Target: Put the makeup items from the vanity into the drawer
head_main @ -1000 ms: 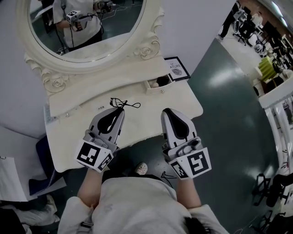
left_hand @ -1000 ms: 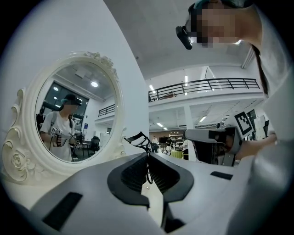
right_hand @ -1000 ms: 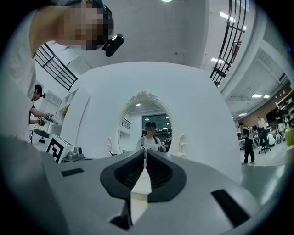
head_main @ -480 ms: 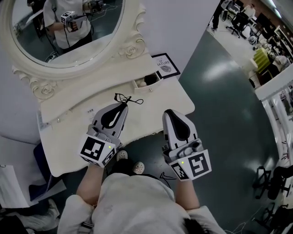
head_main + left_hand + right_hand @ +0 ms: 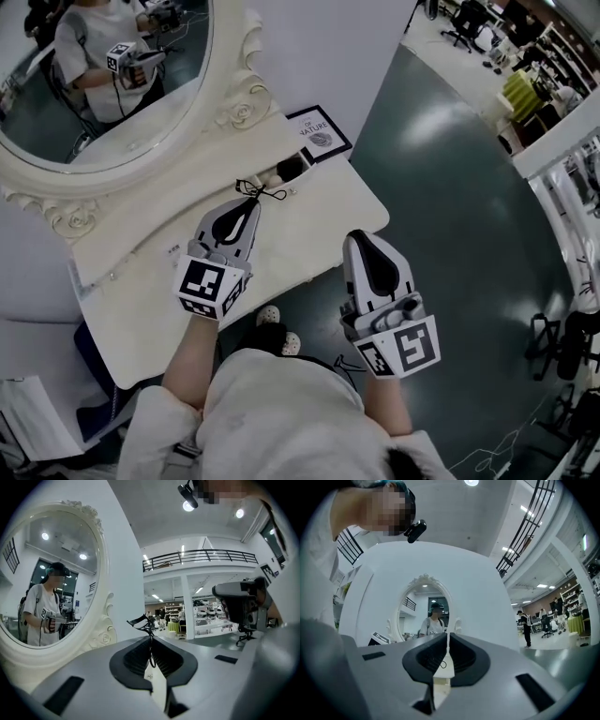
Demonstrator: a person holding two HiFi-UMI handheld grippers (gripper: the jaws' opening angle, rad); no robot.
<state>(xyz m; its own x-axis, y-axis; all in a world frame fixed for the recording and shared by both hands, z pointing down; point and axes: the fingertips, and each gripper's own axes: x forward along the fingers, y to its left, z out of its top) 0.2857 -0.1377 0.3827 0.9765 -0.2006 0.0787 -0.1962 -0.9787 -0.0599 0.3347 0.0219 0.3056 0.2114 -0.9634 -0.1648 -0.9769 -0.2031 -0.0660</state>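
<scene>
A black eyelash curler (image 5: 261,190) sticks out past the tip of my left gripper (image 5: 247,202), which is shut on its handle loops. It hangs just above the white vanity top (image 5: 309,220), right next to the small open drawer (image 5: 287,171), where dark and pale items show. In the left gripper view the eyelash curler (image 5: 142,620) pokes up from the left gripper (image 5: 150,637) with its head toward the mirror frame. My right gripper (image 5: 358,236) is shut and empty, off the vanity's front right edge. In the right gripper view the right gripper (image 5: 447,637) faces the vanity from a distance.
A large oval mirror (image 5: 94,84) in a carved white frame stands behind the vanity top. A small framed sign (image 5: 319,133) leans at the back right corner. Dark green floor (image 5: 450,216) lies to the right, and the person's slippers (image 5: 272,328) are under the front edge.
My left gripper has carried the eyelash curler forward and right, up to the open drawer. The right gripper has drifted back, off the vanity's front edge.
</scene>
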